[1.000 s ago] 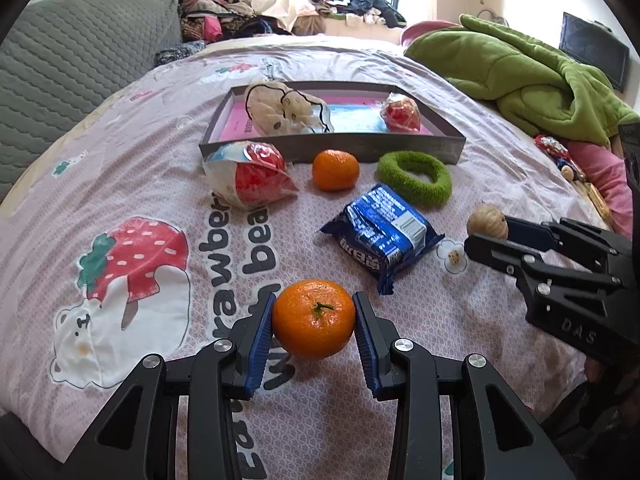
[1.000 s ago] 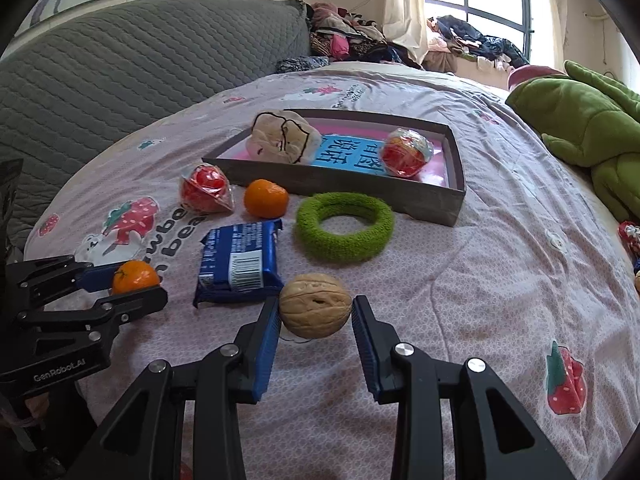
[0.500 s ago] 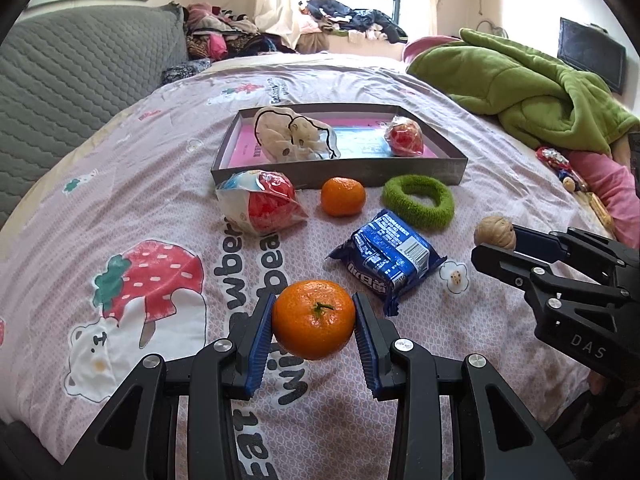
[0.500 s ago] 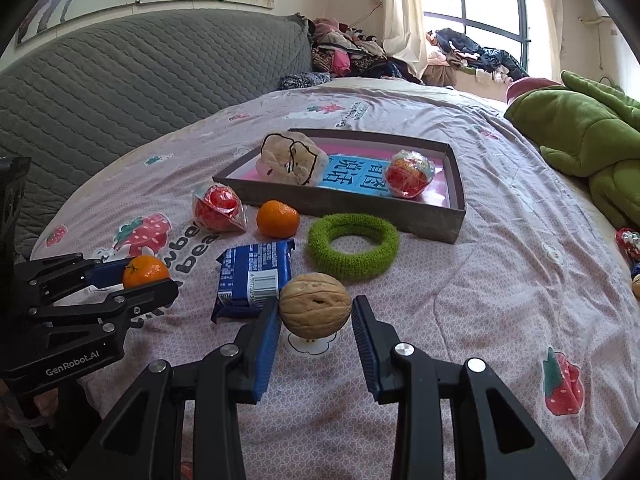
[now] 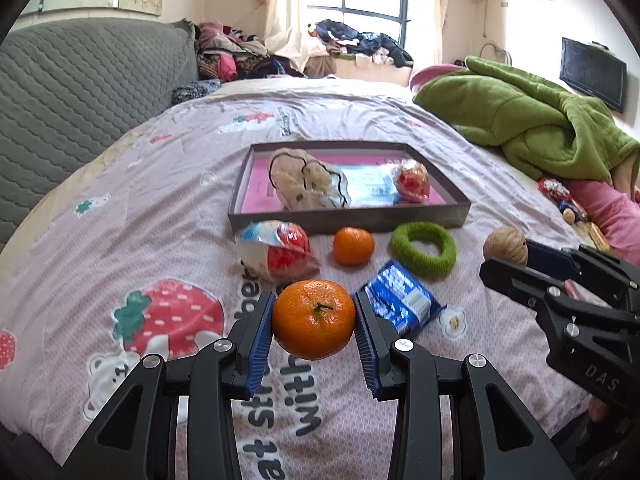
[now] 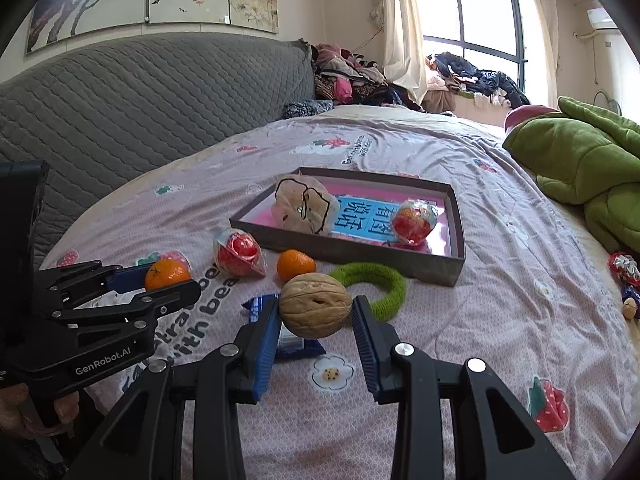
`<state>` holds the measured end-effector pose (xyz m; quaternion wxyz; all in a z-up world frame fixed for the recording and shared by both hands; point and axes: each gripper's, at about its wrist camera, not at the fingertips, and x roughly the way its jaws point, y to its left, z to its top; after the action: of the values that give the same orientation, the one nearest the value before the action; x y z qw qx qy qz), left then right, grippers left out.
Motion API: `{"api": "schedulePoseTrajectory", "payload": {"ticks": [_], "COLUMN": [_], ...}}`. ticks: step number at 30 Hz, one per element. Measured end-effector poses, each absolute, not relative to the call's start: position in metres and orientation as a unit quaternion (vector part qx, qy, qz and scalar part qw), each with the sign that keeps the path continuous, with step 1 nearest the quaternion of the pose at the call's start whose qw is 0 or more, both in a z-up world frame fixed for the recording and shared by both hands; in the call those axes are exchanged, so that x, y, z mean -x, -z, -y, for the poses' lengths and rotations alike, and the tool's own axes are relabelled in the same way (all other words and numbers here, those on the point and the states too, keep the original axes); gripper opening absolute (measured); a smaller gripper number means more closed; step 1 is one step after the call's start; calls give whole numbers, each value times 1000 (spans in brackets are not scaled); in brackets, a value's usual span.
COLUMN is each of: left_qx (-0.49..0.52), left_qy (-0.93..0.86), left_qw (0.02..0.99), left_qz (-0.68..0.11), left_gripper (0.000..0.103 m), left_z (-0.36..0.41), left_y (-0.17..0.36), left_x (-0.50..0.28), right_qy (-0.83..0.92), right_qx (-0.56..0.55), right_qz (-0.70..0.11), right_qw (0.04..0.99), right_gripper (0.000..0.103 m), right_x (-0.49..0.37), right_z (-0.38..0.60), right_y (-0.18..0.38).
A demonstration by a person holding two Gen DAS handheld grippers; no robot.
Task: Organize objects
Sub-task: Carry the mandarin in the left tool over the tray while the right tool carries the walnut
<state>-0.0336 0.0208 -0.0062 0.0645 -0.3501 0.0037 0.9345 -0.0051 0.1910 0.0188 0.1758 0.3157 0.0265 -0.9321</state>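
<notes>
My left gripper (image 5: 314, 334) is shut on an orange mandarin (image 5: 314, 314) and holds it above the bedspread. My right gripper (image 6: 316, 334) is shut on a walnut (image 6: 315, 310), also lifted; the walnut shows in the left wrist view (image 5: 505, 245) too. A grey tray (image 5: 348, 220) with a pink floor lies ahead, holding a cream pouch (image 5: 304, 184) and a red wrapped ball (image 5: 412, 182). In front of the tray lie a second mandarin (image 5: 353, 245), a red ball in a bag (image 5: 280, 250), a green ring (image 5: 423, 249) and a blue snack packet (image 5: 402, 302).
A green blanket (image 5: 532, 120) is heaped at the right of the bed. A grey quilted headboard (image 5: 80, 92) stands at the left. Clothes are piled by the window (image 5: 352, 44). Small wrapped items (image 6: 624, 276) lie at the bed's right edge.
Both grippers have risen and tilted up with the mandarin and the walnut held; the tray and loose objects now sit lower and farther in both views.
</notes>
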Motion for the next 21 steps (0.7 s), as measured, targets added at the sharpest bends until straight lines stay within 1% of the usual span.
{"api": "schedulePoseTrajectory", "payload": {"ticks": [21], "left_qx": [301], "left_qy": [-952], "left_qw": [48], "left_qz": [-7], "left_gripper": [40], "left_z": [-18], "left_y": [-42], "left_x": [55], "right_qy": [946], "right_qx": [-271], "right_qz": [-21], "right_qw": [175], "right_gripper": [37], "right_x": [23], "right_z": [-188], "right_y": [-58]}}
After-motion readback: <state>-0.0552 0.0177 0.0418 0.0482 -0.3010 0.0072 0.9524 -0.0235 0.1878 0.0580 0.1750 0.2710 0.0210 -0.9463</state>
